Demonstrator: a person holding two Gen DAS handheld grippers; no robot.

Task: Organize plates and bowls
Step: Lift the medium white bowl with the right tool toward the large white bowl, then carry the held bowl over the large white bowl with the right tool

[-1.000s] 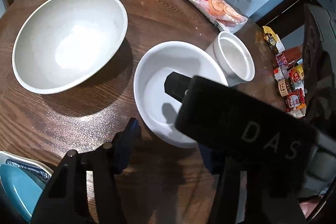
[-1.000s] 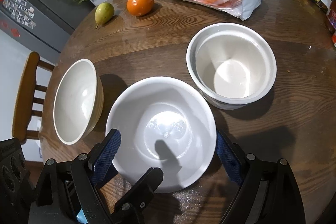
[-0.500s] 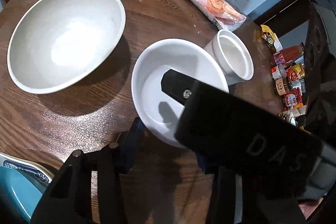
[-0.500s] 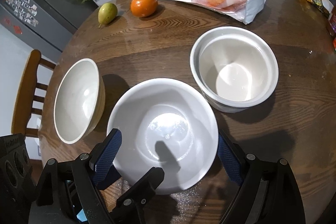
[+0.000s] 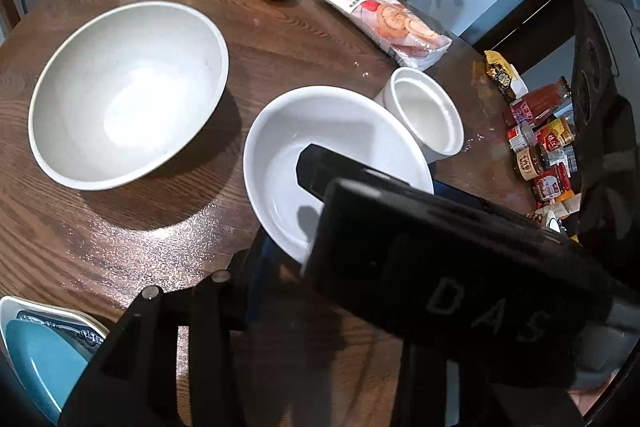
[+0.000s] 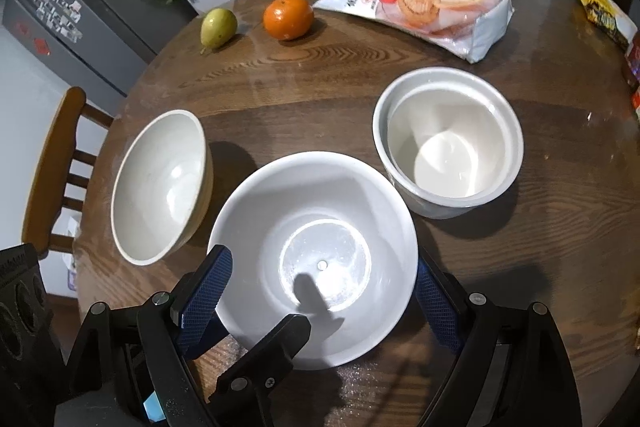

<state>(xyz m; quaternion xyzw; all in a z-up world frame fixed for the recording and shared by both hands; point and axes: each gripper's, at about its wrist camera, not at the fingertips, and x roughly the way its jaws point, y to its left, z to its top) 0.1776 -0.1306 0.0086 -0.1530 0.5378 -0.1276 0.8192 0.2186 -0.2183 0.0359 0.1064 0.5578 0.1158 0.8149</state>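
Observation:
A white bowl (image 6: 312,211) sits on the round wooden table (image 6: 360,67), with my right gripper (image 6: 320,255) astride it. Its blue pads (image 6: 204,287) press the rim on both sides. My left gripper (image 5: 304,255) is shut on the near rim of the white bowl (image 5: 320,131). Its blue-padded finger (image 5: 258,259) lies against the outer wall, and in the right wrist view a black finger (image 6: 276,343) reaches over the rim. The other gripper's black body hides the rest. A large cream bowl (image 5: 128,95) stands to the left. A deep white pot (image 6: 448,143) stands to the right.
A blue plate on a white one (image 5: 36,359) lies at the near left table edge. A pear (image 6: 218,27), an orange (image 6: 288,17) and a bag of rolls (image 6: 432,11) lie at the far side. Jars and packets (image 5: 540,147) crowd the right edge. Chairs ring the table.
My left gripper's finger has closed in from a small gap to rest against the white bowl's near rim. The right gripper still straddles the bowl, and both views have shifted only slightly.

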